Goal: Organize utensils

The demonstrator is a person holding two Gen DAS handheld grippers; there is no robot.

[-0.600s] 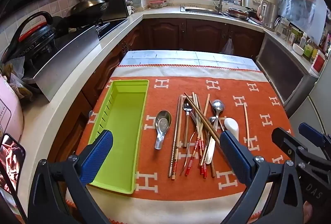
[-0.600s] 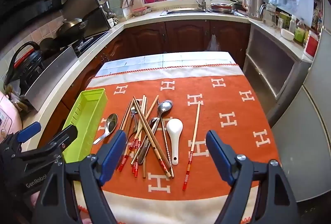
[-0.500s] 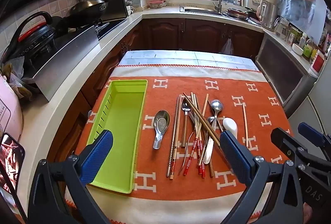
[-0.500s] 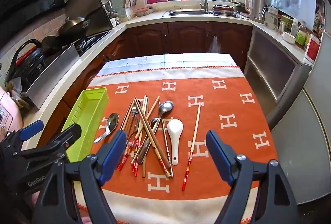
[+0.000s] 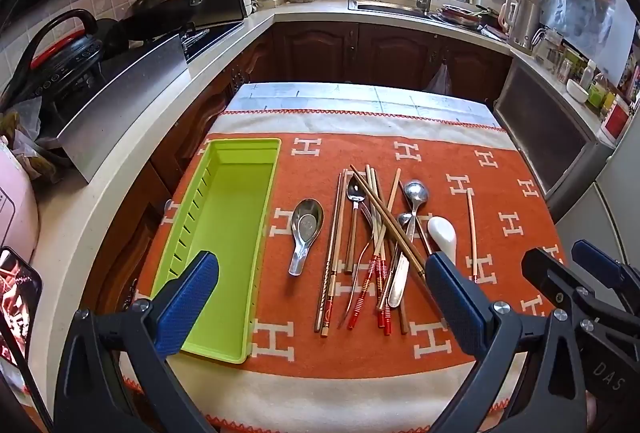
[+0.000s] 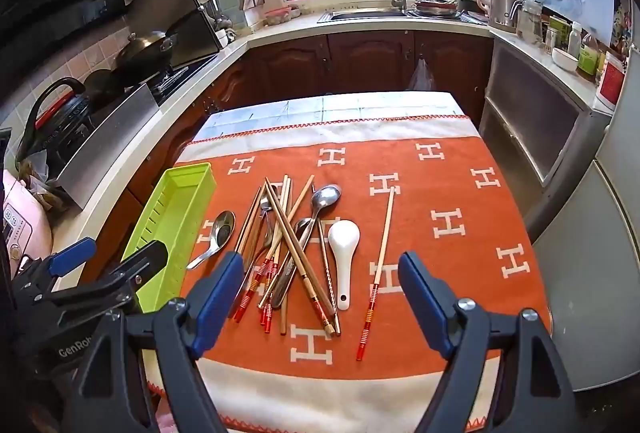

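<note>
A lime green utensil tray (image 5: 224, 233) (image 6: 172, 221) lies empty on the left of the orange cloth. Beside it lies a short metal spoon (image 5: 306, 229) (image 6: 218, 233). A crossed pile of chopsticks and metal spoons (image 5: 376, 241) (image 6: 288, 245) lies mid-cloth, with a white ceramic spoon (image 5: 442, 235) (image 6: 344, 253) and a lone chopstick (image 5: 472, 233) (image 6: 380, 261) to its right. My left gripper (image 5: 320, 301) is open and empty above the near edge. My right gripper (image 6: 320, 297) is open and empty, over the pile's near end.
The table (image 5: 360, 97) stands in a kitchen, with a counter and stove (image 5: 160, 45) on the left, a sink (image 5: 400, 7) behind and a cabinet (image 5: 552, 137) on the right. A pink appliance (image 5: 12, 217) sits near left. The right gripper shows in the left wrist view (image 5: 580, 285).
Both views have drawn back and risen slightly; the utensils sit a little farther off. Nothing on the cloth moved and both grippers stayed open.
</note>
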